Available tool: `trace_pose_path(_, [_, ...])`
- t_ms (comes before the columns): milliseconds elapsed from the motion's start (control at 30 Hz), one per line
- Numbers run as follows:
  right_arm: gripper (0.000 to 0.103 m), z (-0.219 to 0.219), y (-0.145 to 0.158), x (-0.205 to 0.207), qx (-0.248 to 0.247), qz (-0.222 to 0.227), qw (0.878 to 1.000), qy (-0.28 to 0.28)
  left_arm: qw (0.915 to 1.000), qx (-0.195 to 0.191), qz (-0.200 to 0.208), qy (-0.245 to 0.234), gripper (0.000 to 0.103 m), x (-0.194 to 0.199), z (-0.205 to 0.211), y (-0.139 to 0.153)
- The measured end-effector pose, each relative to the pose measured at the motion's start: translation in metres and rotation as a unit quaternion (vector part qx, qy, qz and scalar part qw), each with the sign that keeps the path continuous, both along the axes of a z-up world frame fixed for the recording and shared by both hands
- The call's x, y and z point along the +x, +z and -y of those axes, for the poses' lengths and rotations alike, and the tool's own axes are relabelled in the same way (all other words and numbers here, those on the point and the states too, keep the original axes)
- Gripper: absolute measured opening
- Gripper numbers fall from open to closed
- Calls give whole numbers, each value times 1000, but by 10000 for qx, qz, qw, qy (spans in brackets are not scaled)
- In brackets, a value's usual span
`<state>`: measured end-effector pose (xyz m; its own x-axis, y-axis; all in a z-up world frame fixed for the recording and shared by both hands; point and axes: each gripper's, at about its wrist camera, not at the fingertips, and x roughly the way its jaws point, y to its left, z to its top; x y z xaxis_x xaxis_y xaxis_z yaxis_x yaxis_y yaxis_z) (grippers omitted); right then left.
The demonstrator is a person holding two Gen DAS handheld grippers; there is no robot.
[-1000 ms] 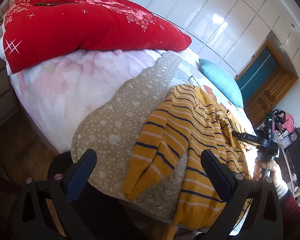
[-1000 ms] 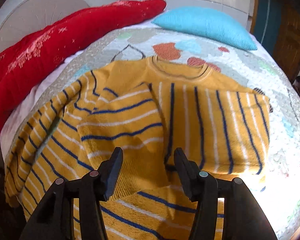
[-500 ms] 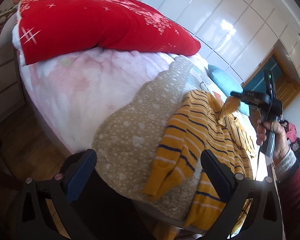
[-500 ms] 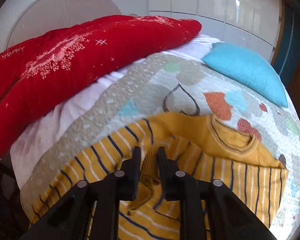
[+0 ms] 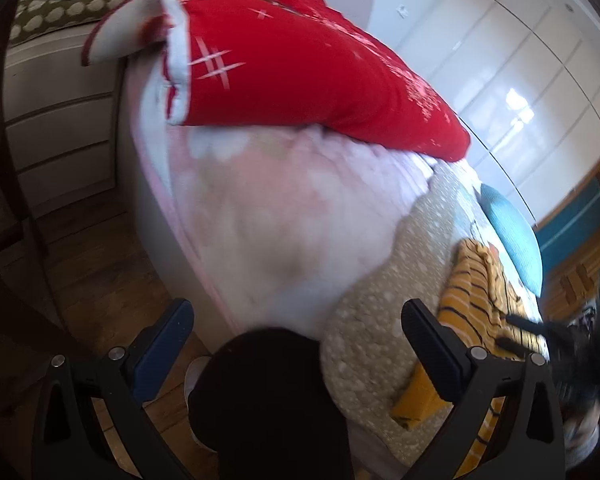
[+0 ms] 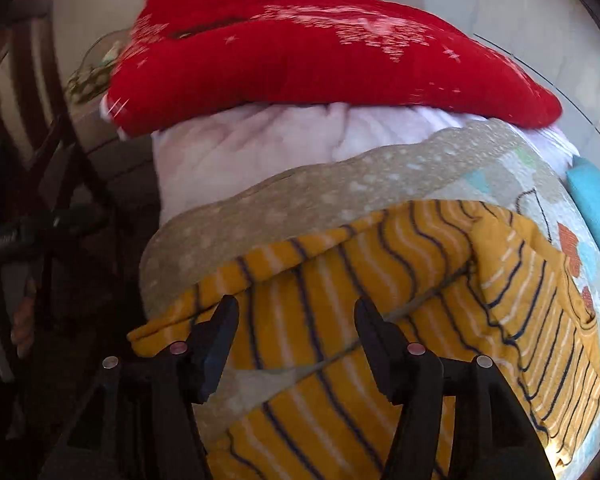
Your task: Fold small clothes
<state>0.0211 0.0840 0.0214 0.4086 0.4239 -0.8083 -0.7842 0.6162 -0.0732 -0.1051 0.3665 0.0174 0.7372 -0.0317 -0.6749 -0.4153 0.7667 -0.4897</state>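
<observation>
Knitwear, namely the mustard-yellow sweater with navy and white stripes (image 6: pixel 400 292), lies spread on the beige quilted bedcover with pale spots (image 6: pixel 300 196), directly ahead of and under your right tongs (image 6: pixel 296 332), one sleeve folded across its body. Your right tongs stand parted over the striped knit with nothing between the fingers. Your left tongs (image 5: pixel 296 340) are spread wide and empty, held off the edge of the bed above a black rounded shape (image 5: pixel 268 400) and the wooden floor (image 5: pixel 100 264); from there the sweater (image 5: pixel 480 300) sits ahead and to the right. Beyond both tongs lie the pale pink sheet (image 5: pixel 284 216), the red quilt with white embroidery (image 6: pixel 320 64), and a turquoise cushion (image 5: pixel 512 240) further right.
</observation>
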Motion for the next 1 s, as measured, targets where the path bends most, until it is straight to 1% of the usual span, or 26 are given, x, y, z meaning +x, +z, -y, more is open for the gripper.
trace_pose_path(67, [70, -14, -12, -26, -211, 221, 9988, 384, 9999, -49, -3, 145, 103, -3, -9, -1])
trace_pose_path(100, [70, -20, -18, -36, -310, 323, 9976, 532, 9998, -69, -1, 201, 103, -4, -11, -1])
trace_pose_path(200, [72, -36, -36, -61, -513, 586, 9930, 891, 9994, -95, 1, 322, 103, -4, -15, -1])
trace_pose_path(233, [75, -41, -42, -69, -615, 740, 9901, 1021, 9994, -90, 0, 343, 103, -4, -16, -1])
trace_pose_path(267, [77, -48, -50, -76, -805, 979, 9854, 1134, 9993, -95, 1, 352, 103, -4, -16, -1])
trace_pose_path(300, [77, -55, -60, -83, -1082, 1352, 9777, 1188, 9993, -108, 0, 352, 103, -3, -16, -2])
trace_pose_path(333, [76, -60, -70, -87, -1400, 1763, 9670, 1189, 9993, -125, 6, 347, 103, -3, -17, -3])
trace_pose_path(367, [56, -64, -79, -87, -1623, 1935, 9603, 1188, 9993, -136, 8, 343, 103, -4, -17, -3])
trace_pose_path(400, [46, -67, -82, -83, -1612, 1750, 9639, 1196, 9993, -141, 8, 344, 103, -4, -18, -4])
trace_pose_path(433, [42, -67, -79, -76, -1454, 1528, 9716, 1074, 9993, -145, 1, 349, 103, -4, -18, -4])
trace_pose_path(467, [27, -67, -72, -69, -1239, 1338, 9785, 968, 9992, -151, 0, 358, 103, -4, -19, -5])
trace_pose_path(500, [20, -68, -62, -61, -1043, 1220, 9833, 853, 9992, -157, -2, 370, 103, -5, -20, -5])
trace_pose_path(533, [17, -68, -51, -53, -845, 1158, 9871, 713, 9991, -163, -7, 384, 103, -6, -20, -5])
trace_pose_path(600, [16, -70, -22, -34, -403, 1099, 9922, 437, 9990, -186, -9, 397, 103, -7, -21, -4])
trace_pose_path(700, [16, -71, 35, -10, 282, 1222, 9921, 65, 9992, -144, 67, 367, 103, -7, -18, 2])
trace_pose_path(767, [16, -56, 85, 5, 899, 1358, 9864, -209, 9995, -65, 143, 278, 103, -5, -11, 9])
trace_pose_path(867, [16, -9, 156, 31, 1884, 1429, 9685, -787, 9997, 71, 213, 100, 103, 2, 2, 18])
trace_pose_path(933, [16, 33, 186, 46, 2329, 1409, 9544, -1223, 9997, 82, 245, -56, 103, 9, 11, 21])
trace_pose_path(1000, [16, 79, 200, 61, 2493, 1348, 9437, -1706, 9994, 74, 275, -204, 103, 15, 21, 25])
